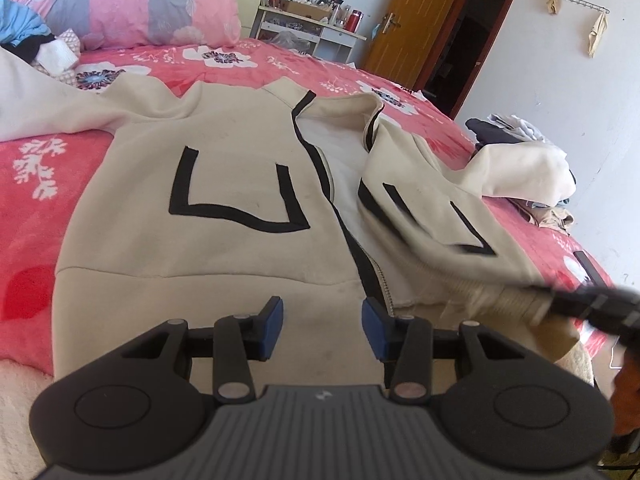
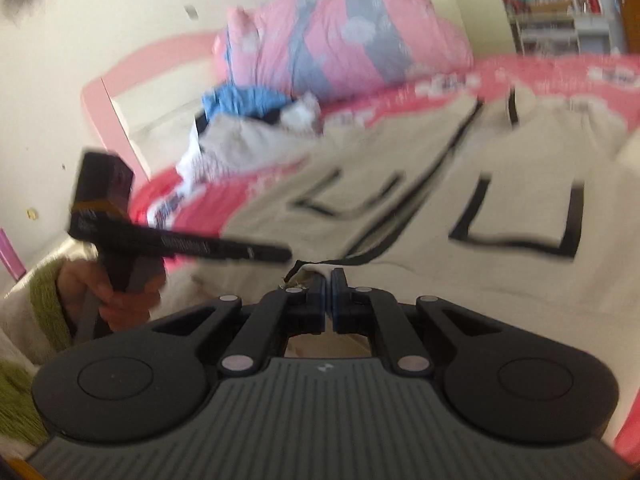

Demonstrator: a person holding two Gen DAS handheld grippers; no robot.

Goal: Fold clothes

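A beige zip-up jacket (image 1: 224,248) with black trim lies front-up and unzipped on the pink floral bed (image 1: 36,216). My left gripper (image 1: 323,322) hovers open just above the jacket's bottom hem beside the zipper, nothing between its blue pads (image 1: 272,326). In the right wrist view it appears from the side as the left gripper (image 2: 280,255), held by a hand (image 2: 116,296). My right gripper (image 2: 330,286) is shut on the hem corner of the jacket (image 2: 500,272) at the zipper edge. The left wrist view shows the right gripper (image 1: 544,300) blurred, pulling the ribbed hem taut.
A pink and grey quilt (image 1: 132,4) sits at the bed's head, with a blue and white clothes heap (image 1: 28,36) beside it. More clothes (image 1: 520,160) are piled at the bed's right edge. A cluttered white shelf (image 1: 312,24) and wooden door (image 1: 424,20) stand behind.
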